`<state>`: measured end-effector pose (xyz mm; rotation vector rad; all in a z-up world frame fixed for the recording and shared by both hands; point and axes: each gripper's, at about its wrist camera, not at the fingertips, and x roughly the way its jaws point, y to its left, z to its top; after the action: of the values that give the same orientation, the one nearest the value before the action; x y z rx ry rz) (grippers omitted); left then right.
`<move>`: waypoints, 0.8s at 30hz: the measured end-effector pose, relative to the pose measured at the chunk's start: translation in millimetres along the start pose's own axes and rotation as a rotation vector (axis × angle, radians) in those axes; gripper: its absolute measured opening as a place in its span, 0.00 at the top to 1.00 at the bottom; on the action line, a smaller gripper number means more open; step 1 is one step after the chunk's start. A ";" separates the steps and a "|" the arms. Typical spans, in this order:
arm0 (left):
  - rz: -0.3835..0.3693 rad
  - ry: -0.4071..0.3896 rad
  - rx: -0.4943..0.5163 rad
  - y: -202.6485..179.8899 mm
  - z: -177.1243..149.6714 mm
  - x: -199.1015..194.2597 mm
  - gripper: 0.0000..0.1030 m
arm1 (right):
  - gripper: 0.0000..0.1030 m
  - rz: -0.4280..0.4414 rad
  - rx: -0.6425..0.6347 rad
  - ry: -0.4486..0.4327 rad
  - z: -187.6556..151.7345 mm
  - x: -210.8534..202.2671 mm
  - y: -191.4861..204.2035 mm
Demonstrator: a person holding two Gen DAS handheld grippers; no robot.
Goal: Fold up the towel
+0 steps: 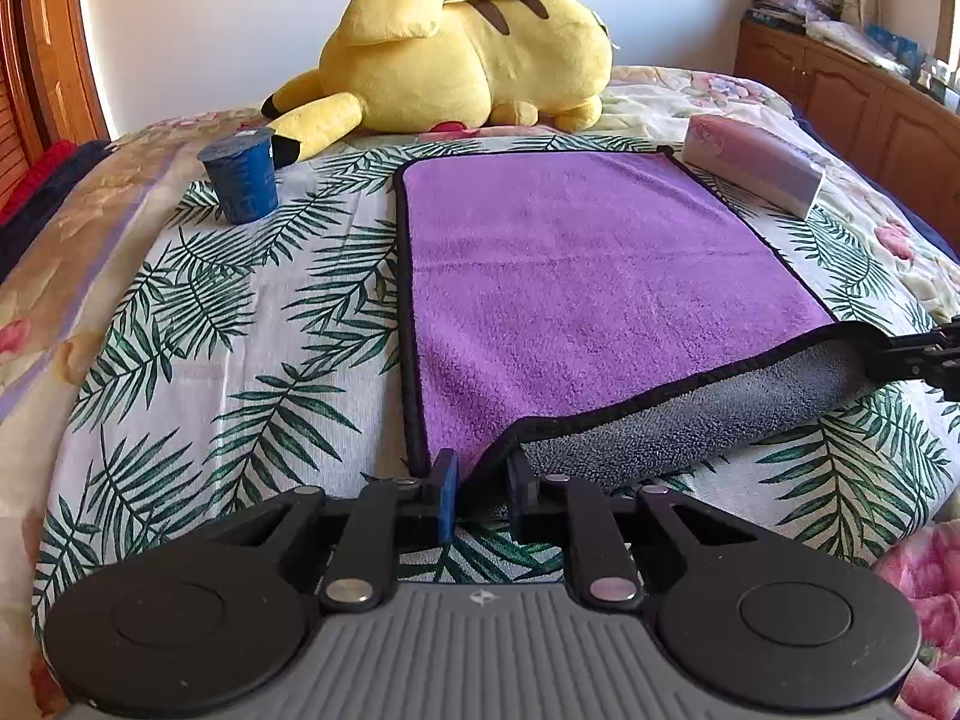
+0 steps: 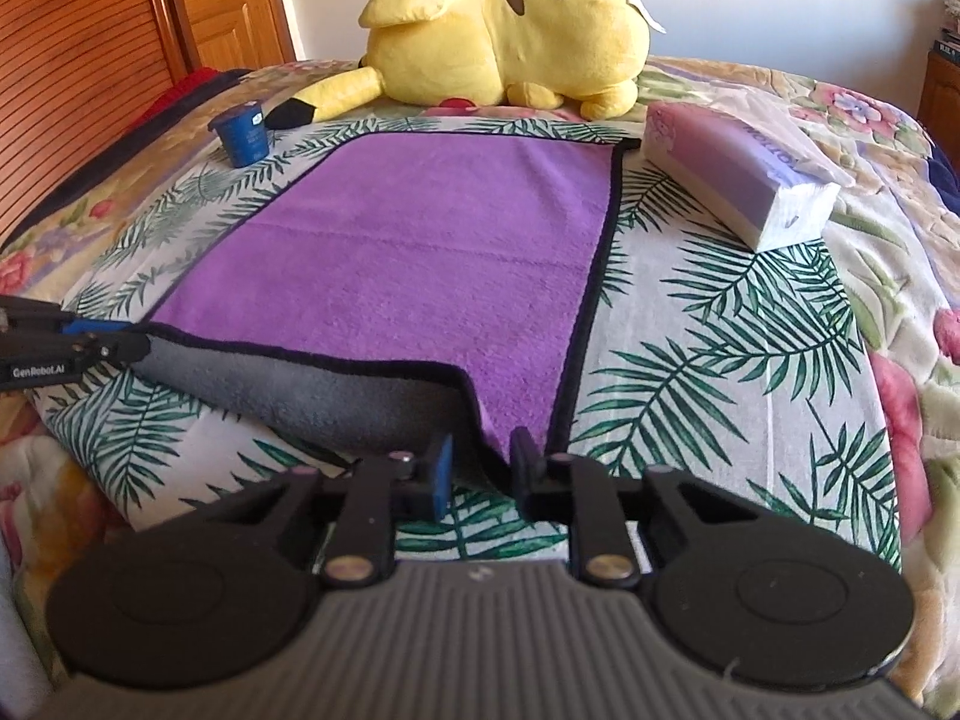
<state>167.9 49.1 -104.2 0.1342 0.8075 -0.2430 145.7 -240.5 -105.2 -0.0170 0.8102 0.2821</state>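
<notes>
The purple towel (image 1: 600, 276) lies flat on the palm-print bedspread (image 1: 240, 324), its near edge lifted so the grey underside shows, the left gripper (image 1: 480, 489) clenched on the near-left corner at 6 o'clock in its view and the right gripper (image 2: 480, 468) likewise pinching the near-right corner. My worry is that a thin pinch on the bound hem could slip from one claw as the edge is carried toward 12 o'clock, or uneven pulls could skew the fold. I count one towel, two grippers, one blue cup (image 1: 241, 177) at 10 o'clock, one tissue pack (image 1: 756, 168) at 2 o'clock, and one yellow plush toy (image 1: 468, 48) at 12 o'clock.
</notes>
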 end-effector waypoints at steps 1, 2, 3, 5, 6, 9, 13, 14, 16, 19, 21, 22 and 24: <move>0.001 -0.002 0.002 -0.3 0.2 -0.1 0.84 | 0.84 -0.015 -0.006 -0.002 -0.1 0.6 0.1; 0.001 -0.003 0.003 -0.2 0.2 -0.1 0.84 | 0.88 -0.029 -0.009 -0.002 -0.4 1.4 -0.4; 0.002 -0.004 0.004 -0.5 0.4 -0.1 0.84 | 0.90 -0.028 -0.005 0.001 -0.5 2.1 -1.7; 0.003 -0.006 0.008 -0.8 0.3 -0.4 0.85 | 0.90 -0.017 0.004 0.001 -0.4 3.0 -4.7; 0.002 -0.008 0.009 -0.9 0.4 -0.6 0.86 | 0.90 -0.015 0.002 0.000 -0.3 3.2 -4.9; 0.000 -0.018 0.006 -1.2 1.3 -2.1 0.88 | 0.93 -0.008 -0.001 -0.003 0.4 3.4 -4.8; -0.009 -0.038 -0.001 0.0 2.9 -6.4 0.91 | 0.94 -0.010 0.007 -0.037 2.4 -1.2 -5.4; -0.010 -0.044 -0.003 0.2 3.6 -7.6 0.91 | 0.94 -0.007 0.012 -0.049 3.3 -3.2 -6.1; -0.011 -0.058 -0.006 0.2 5.7 -10.7 0.92 | 0.94 -0.006 0.019 -0.067 5.4 -5.2 -7.6; -0.016 -0.089 -0.004 -0.2 10.4 -17.2 0.92 | 0.94 -0.006 0.023 -0.092 7.4 -7.8 -8.4; -0.016 -0.109 -0.004 -1.0 13.6 -21.3 0.92 | 0.94 -0.006 0.023 -0.107 8.3 -9.6 -8.7; -0.018 -0.119 -0.003 -1.4 15.5 -23.6 0.92 | 0.94 -0.006 0.023 -0.113 9.2 -10.2 -8.9; -0.021 -0.137 -0.002 -1.8 18.6 -27.3 0.92 | 0.94 -0.007 0.025 -0.127 10.6 -11.5 -9.6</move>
<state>162.2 47.8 -71.6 0.1061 0.6737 -0.2685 148.1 -251.2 -90.5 0.0209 0.6876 0.2638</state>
